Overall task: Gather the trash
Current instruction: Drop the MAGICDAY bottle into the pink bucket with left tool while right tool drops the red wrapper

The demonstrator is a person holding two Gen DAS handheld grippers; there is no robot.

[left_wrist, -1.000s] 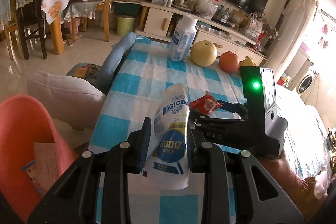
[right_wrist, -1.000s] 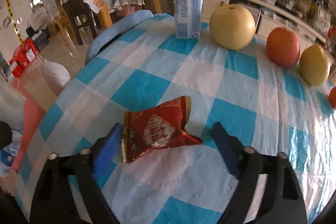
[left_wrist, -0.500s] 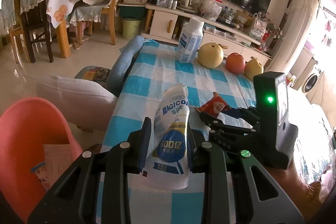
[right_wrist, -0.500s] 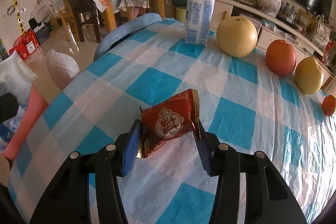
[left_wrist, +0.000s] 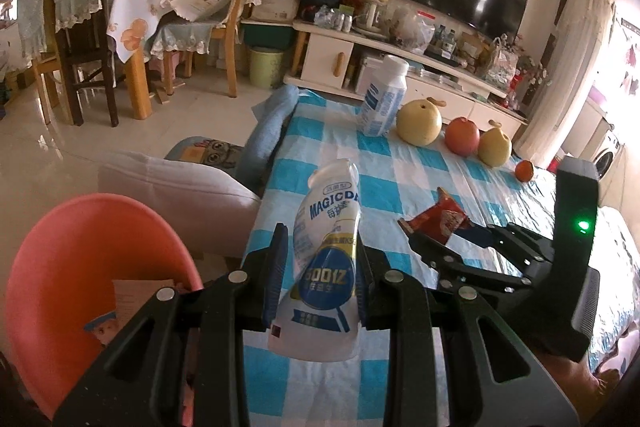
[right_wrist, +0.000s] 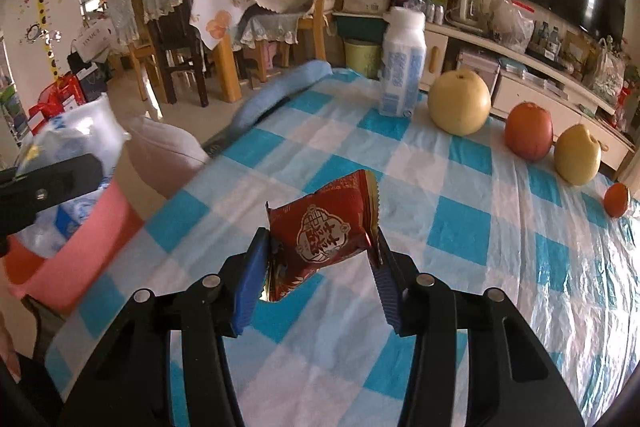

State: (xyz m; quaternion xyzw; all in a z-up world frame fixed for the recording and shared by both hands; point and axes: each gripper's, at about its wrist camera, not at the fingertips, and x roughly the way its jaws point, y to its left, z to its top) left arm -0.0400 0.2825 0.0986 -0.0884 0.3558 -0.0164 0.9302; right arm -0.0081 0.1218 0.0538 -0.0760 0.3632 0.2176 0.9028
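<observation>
Trash is in both tools: the left gripper (left_wrist: 318, 277) is clamped on a crushed white drink pouch (left_wrist: 326, 267), the right gripper (right_wrist: 320, 267) pinches a red snack wrapper (right_wrist: 320, 233), both clear of the checked tablecloth (right_wrist: 460, 227). The pink bin (left_wrist: 80, 259) stands beside the table, to the left. Judgement: carry each item fully over the bin's mouth before releasing; the light wrapper could drift and miss. The upright bottle (right_wrist: 402, 63) and fruit (right_wrist: 459, 103) are best left alone.

My left gripper (left_wrist: 320, 277) angles downward, its jaws clamped tight on a crushed white bottle (left_wrist: 326, 255). My right gripper (right_wrist: 320, 267) tilts down too, pads pinching a red wrapper (right_wrist: 320, 231) from both sides, held above the table's left edge (right_wrist: 168, 211).
</observation>
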